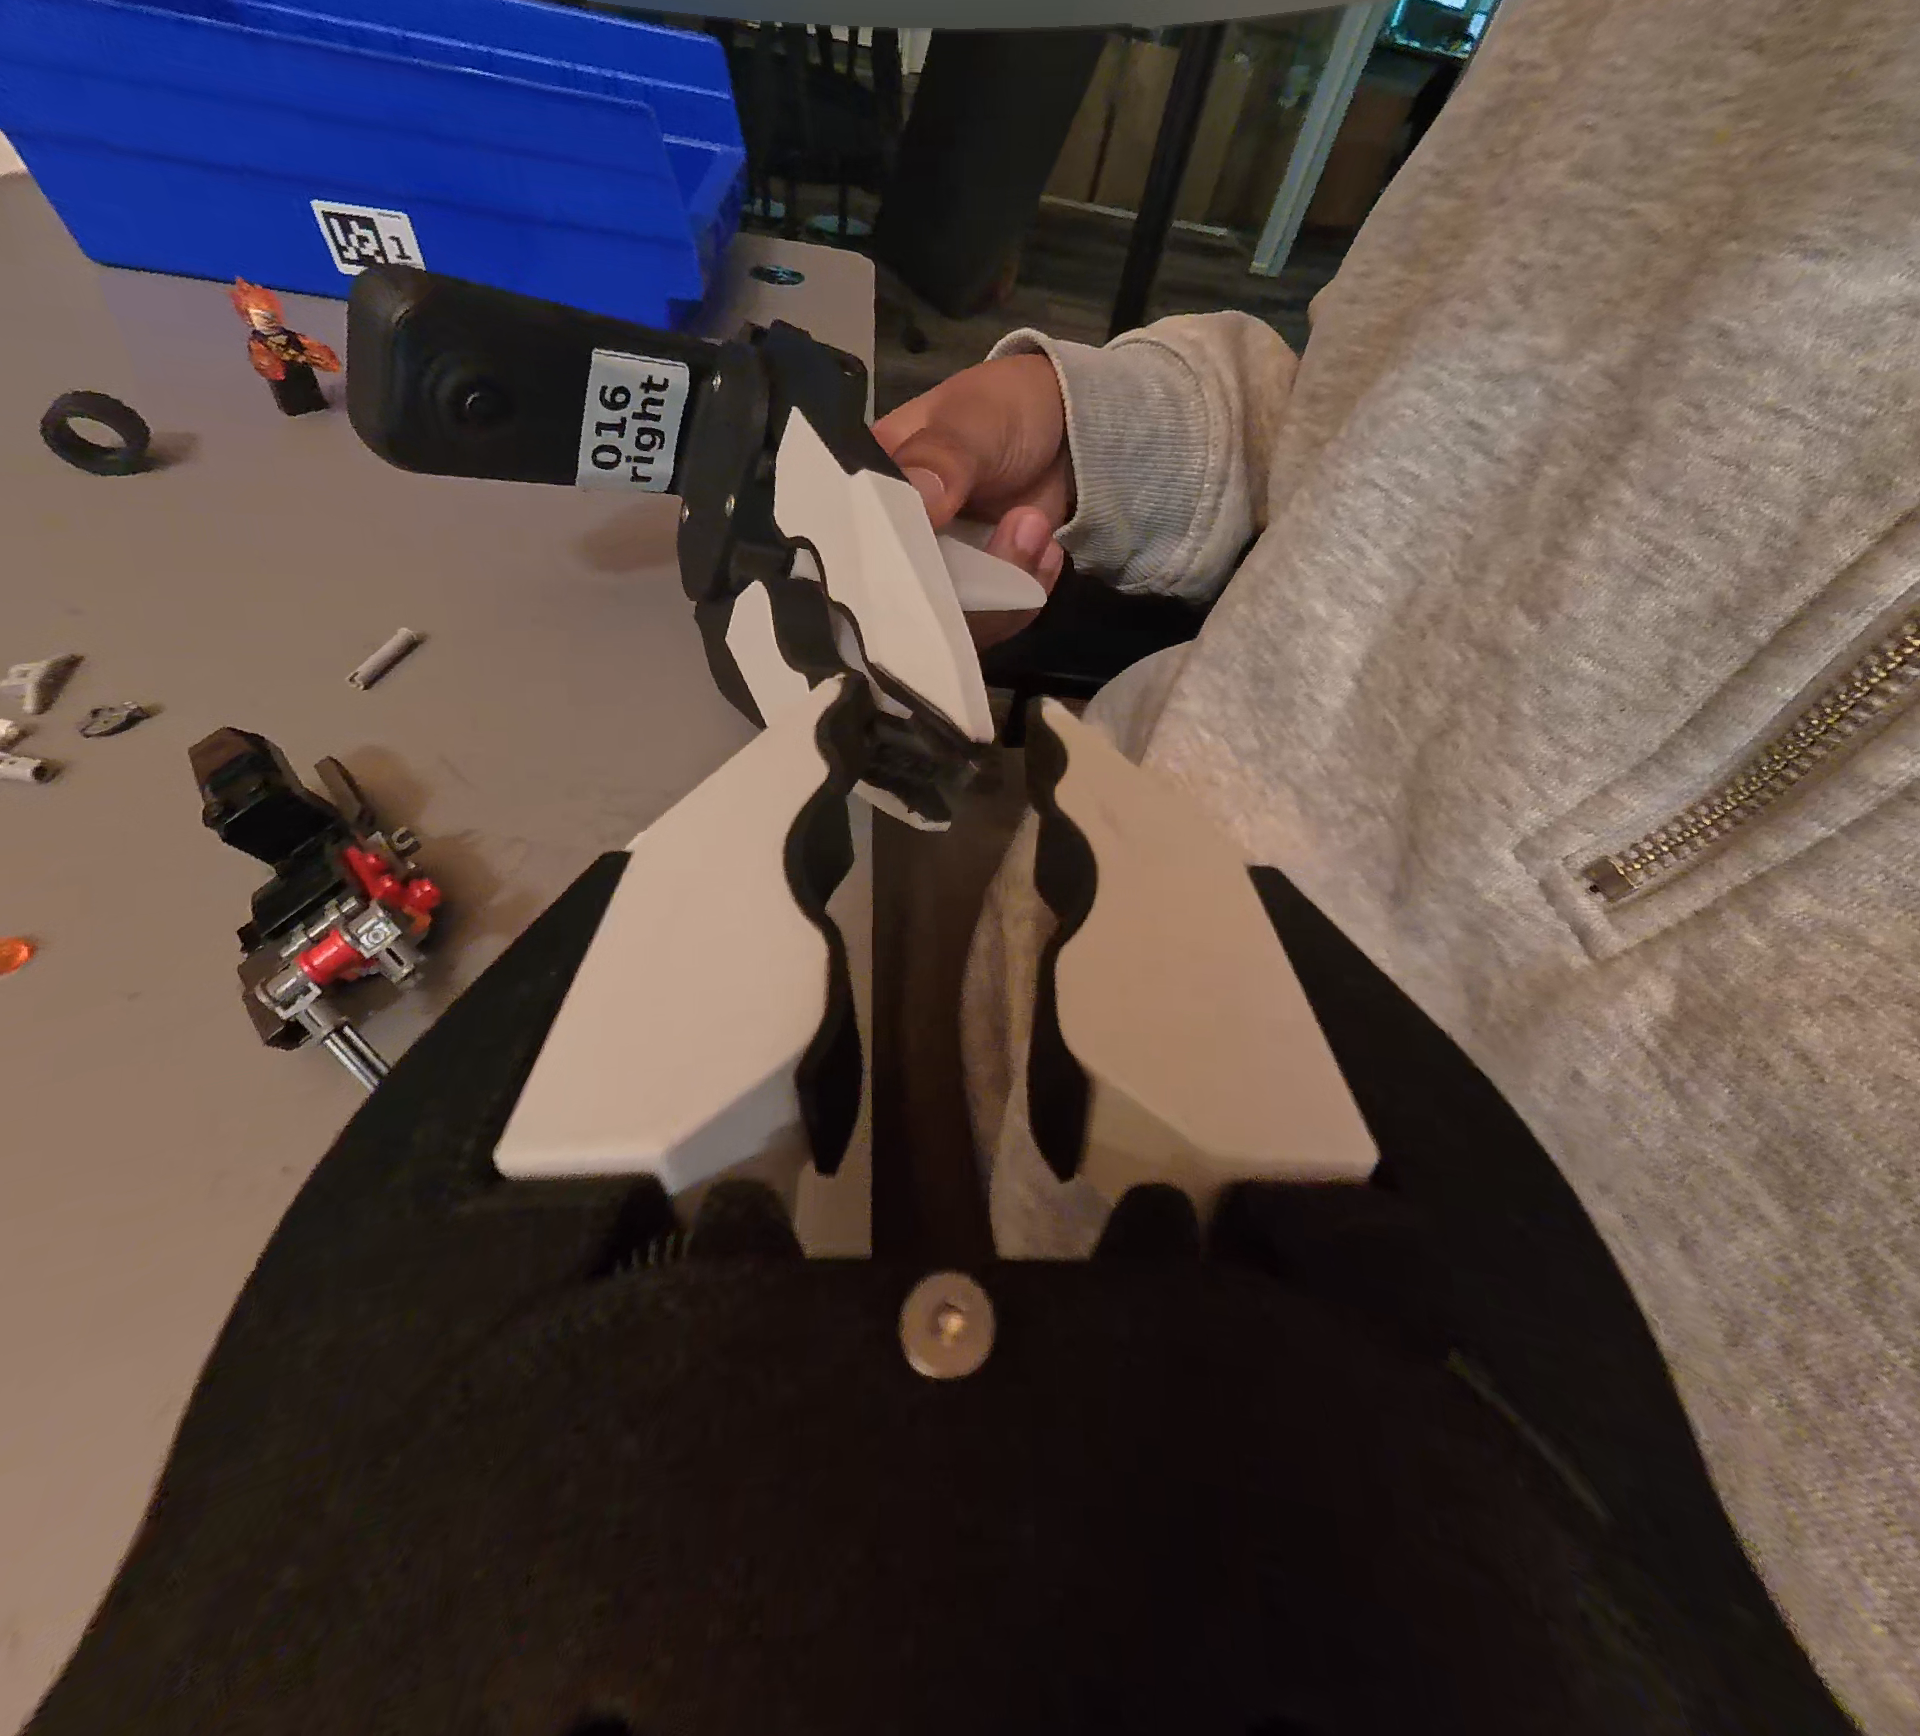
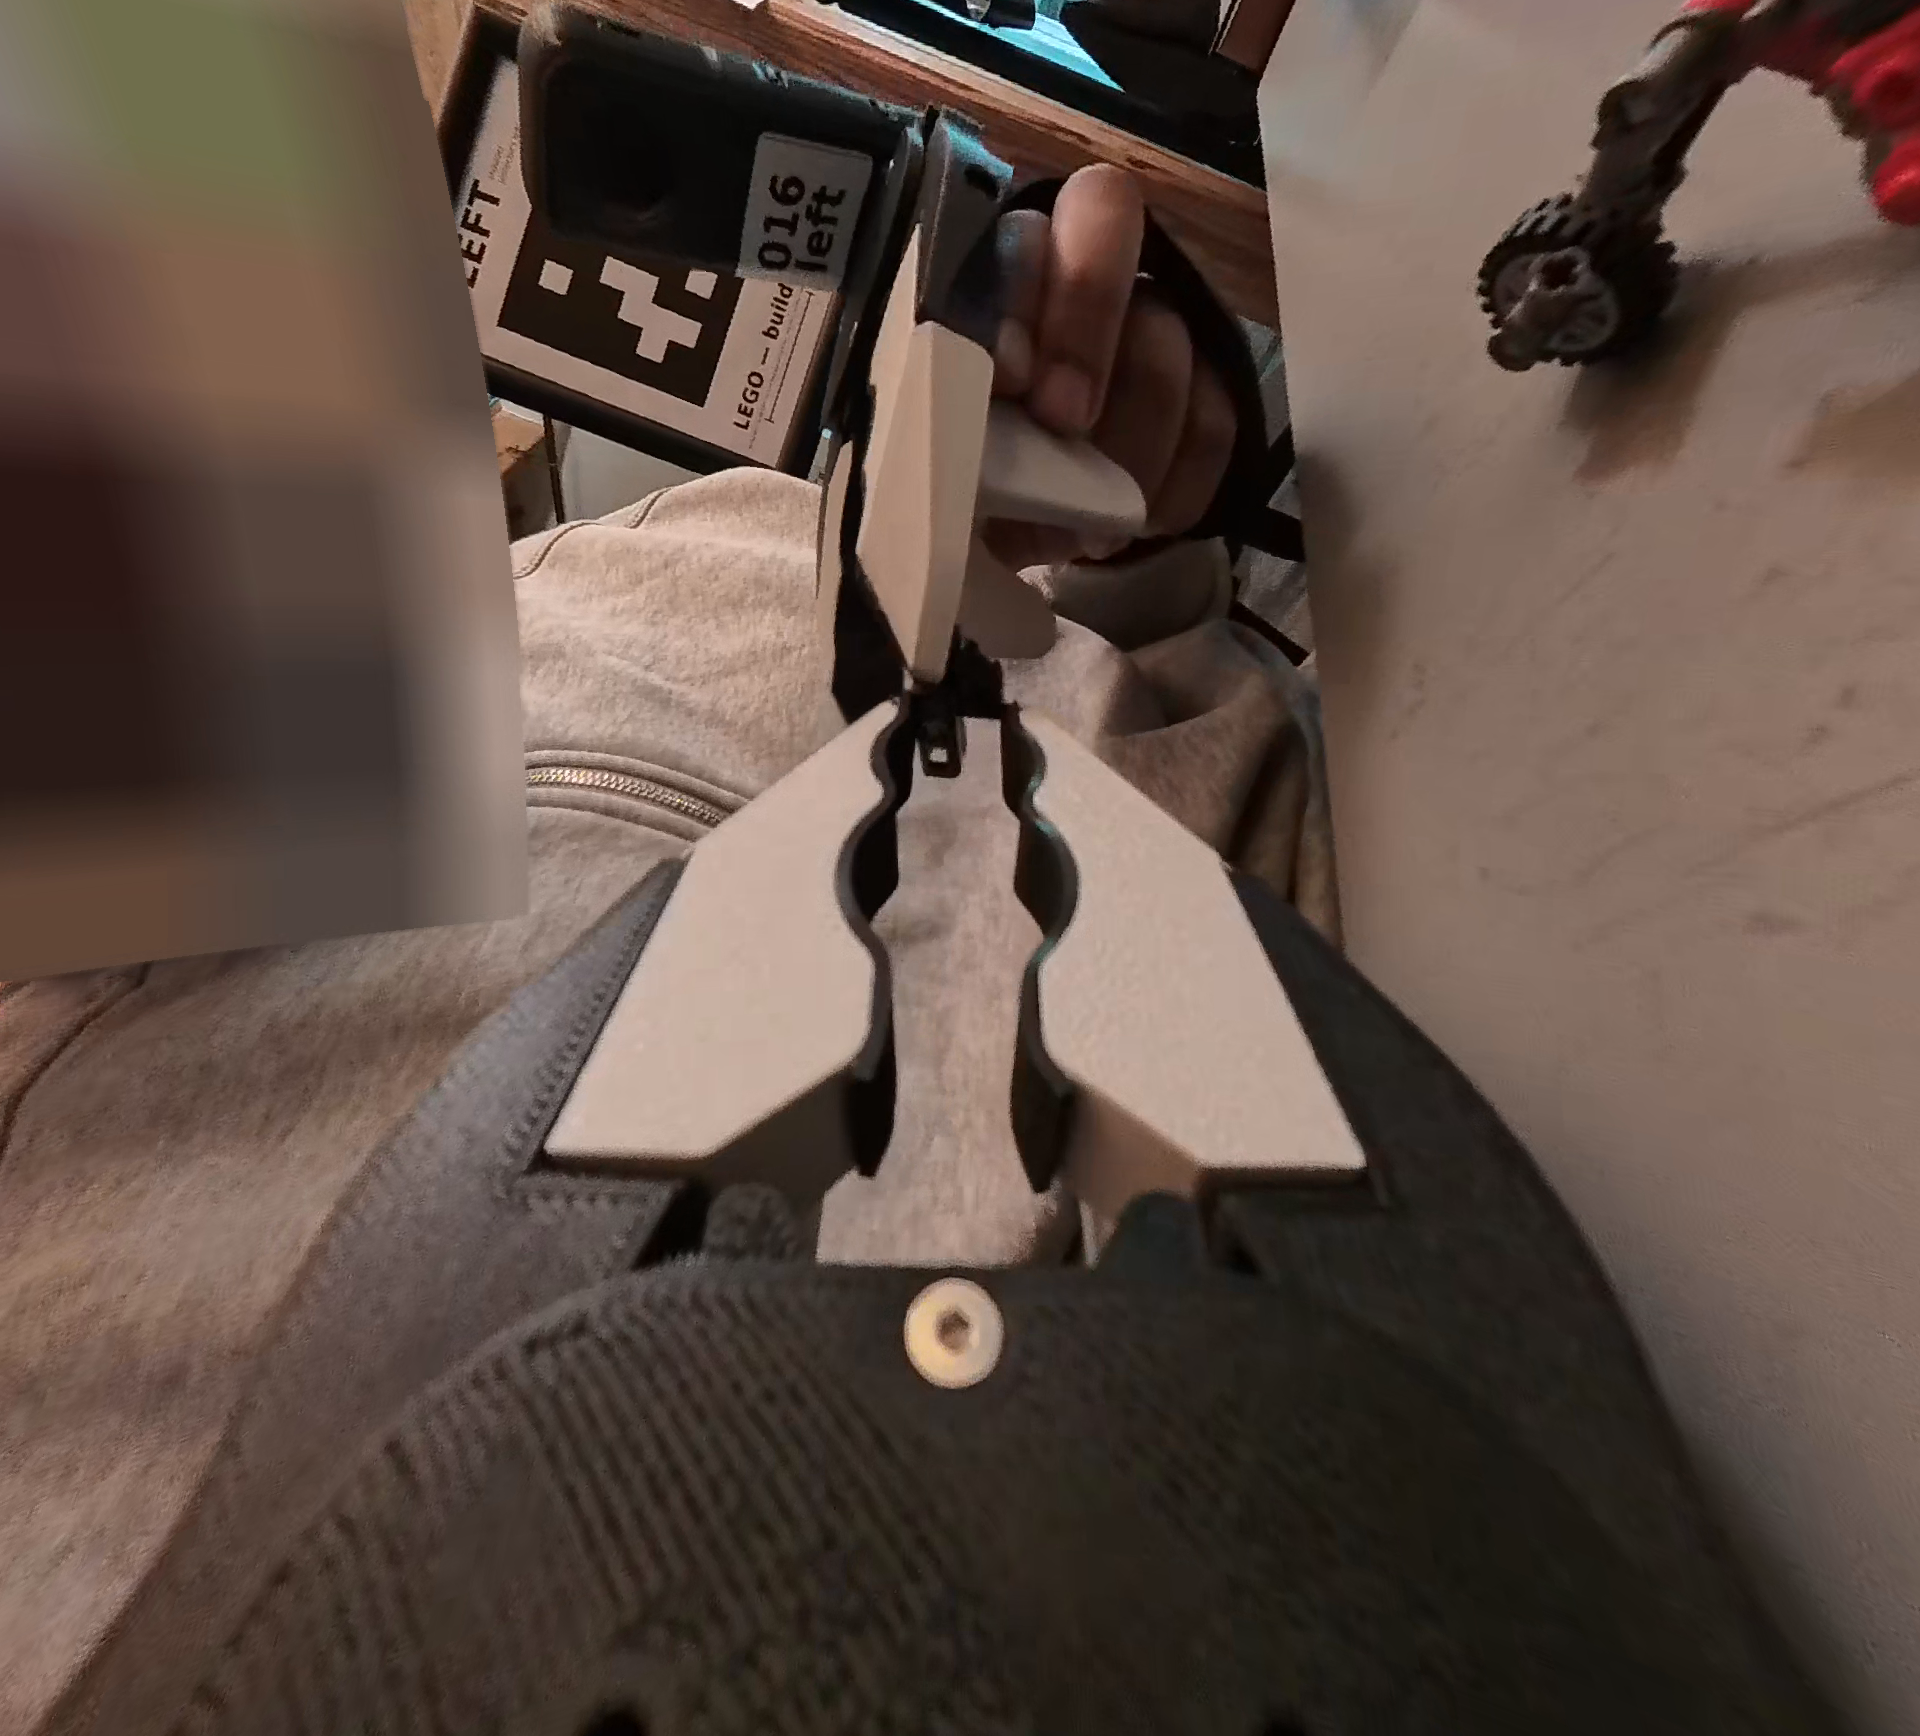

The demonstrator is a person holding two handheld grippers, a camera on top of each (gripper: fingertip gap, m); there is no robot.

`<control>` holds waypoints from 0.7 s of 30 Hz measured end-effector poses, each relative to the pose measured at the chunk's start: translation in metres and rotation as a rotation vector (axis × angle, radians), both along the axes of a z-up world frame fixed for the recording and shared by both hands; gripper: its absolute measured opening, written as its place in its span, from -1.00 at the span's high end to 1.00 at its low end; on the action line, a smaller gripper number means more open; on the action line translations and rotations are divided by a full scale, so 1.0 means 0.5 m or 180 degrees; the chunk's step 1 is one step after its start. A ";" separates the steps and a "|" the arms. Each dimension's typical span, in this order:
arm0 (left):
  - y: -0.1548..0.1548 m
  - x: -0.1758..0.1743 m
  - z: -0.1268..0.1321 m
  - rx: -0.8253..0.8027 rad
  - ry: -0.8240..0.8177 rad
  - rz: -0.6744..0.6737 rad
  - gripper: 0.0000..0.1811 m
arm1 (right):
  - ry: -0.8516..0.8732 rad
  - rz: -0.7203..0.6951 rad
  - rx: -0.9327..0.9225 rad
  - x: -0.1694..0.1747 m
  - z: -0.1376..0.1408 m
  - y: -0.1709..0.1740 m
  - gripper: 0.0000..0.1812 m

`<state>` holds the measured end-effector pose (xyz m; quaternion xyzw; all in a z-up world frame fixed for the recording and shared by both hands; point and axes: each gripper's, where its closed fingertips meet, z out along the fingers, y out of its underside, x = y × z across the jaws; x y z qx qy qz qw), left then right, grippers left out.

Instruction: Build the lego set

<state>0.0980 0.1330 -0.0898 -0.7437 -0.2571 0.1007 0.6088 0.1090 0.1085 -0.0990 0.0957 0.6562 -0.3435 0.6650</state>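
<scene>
1. Up close, the left tongs [image 1: 940, 730] stand partly open, a gap between the tips; the right tongs [image 1: 935, 777] meet them tip to tip, pinching a small black piece [image 1: 909, 767].
2. From the right wrist view, the right tongs [image 2: 945, 730] look partly apart with a thin black piece [image 2: 938, 746] between the tips; the left tongs [image 2: 961, 663] come down edge-on, so whether they grip it cannot be told.
3. Only the left view shows the grey table [image 1: 312, 543] with the half-built black and red model [image 1: 317, 897], a loose tyre [image 1: 96, 432], a small orange figure [image 1: 286, 346], a grey pin [image 1: 382, 658] and a blue bin [image 1: 364, 128].
4. Only the right view shows the model's wheel [image 2: 1574, 299], blurred, and a marker card [image 2: 634, 325] behind.
5. A grey sweater [image 1: 1558, 543] fills the space behind the tips, and a hand [image 1: 987, 460] holds the right tool.
</scene>
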 end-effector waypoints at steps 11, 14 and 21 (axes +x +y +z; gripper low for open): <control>-0.005 -0.009 -0.012 -0.0157 0.0061 0.0116 0.69 | -0.0151 -0.0053 -0.0041 -0.010 0.009 0.005 0.85; -0.006 -0.012 -0.010 -0.0151 0.0076 0.0152 0.69 | -0.0196 -0.0084 -0.0057 -0.012 0.011 0.005 0.85; -0.040 -0.034 0.025 0.0524 -0.0019 0.0367 0.70 | -0.0205 -0.0691 -0.0537 -0.073 0.061 -0.011 0.47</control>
